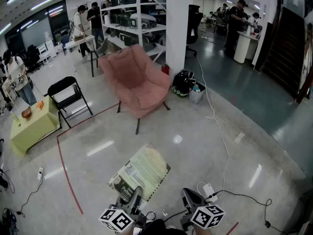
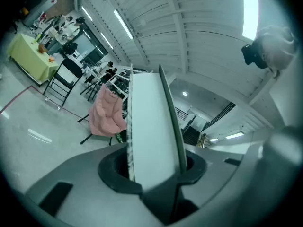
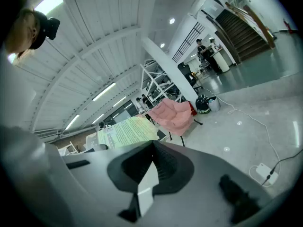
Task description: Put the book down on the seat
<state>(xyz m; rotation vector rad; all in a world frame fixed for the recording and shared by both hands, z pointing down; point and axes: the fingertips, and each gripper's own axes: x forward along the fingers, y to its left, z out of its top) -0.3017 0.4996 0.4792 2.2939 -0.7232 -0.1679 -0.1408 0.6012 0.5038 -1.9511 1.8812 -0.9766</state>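
Pinching one thin flat book in left tool; right tool pressed together; one padded pink seat.

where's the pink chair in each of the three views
Head view: pink chair upper centre, beyond the book.
Left gripper view: chair left of centre, just left of the book.
Right gripper view: chair at centre, right of the book.
Shared landmark: the book.

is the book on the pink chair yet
No, the book is clamped in the left gripper, with the chair seat bare.
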